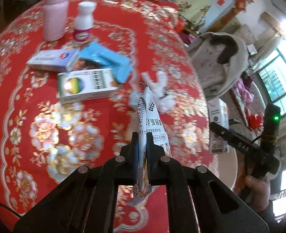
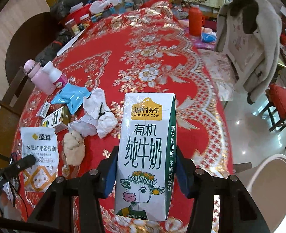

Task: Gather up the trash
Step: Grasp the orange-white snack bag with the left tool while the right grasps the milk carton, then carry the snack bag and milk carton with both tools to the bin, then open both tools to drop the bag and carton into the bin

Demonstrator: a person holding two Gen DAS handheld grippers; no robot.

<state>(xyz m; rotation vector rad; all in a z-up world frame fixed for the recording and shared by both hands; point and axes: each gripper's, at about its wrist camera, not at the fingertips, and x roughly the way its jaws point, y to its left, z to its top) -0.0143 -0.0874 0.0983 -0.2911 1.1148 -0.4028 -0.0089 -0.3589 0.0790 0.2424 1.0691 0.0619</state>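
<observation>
My left gripper (image 1: 142, 136) is shut on a white snack packet (image 1: 150, 120) and holds it edge-on above the red tablecloth (image 1: 16, 89); the packet also shows in the right wrist view (image 2: 39, 145). My right gripper (image 2: 146, 151) is shut on a white-and-green milk carton (image 2: 146, 155), held upright over the table's near edge; the carton also shows at the right of the left wrist view (image 1: 218, 128). Crumpled white paper (image 2: 99, 114), a blue wrapper (image 2: 70, 97) and a beige crumpled lump (image 2: 74, 147) lie on the cloth.
A pink bottle (image 1: 54, 15), a white pill bottle (image 1: 83, 21) and two medicine boxes (image 1: 84, 85) stand at the left. A white bin (image 2: 271, 186) sits off the table's right edge. A chair with a coat (image 2: 247, 44) stands at the right.
</observation>
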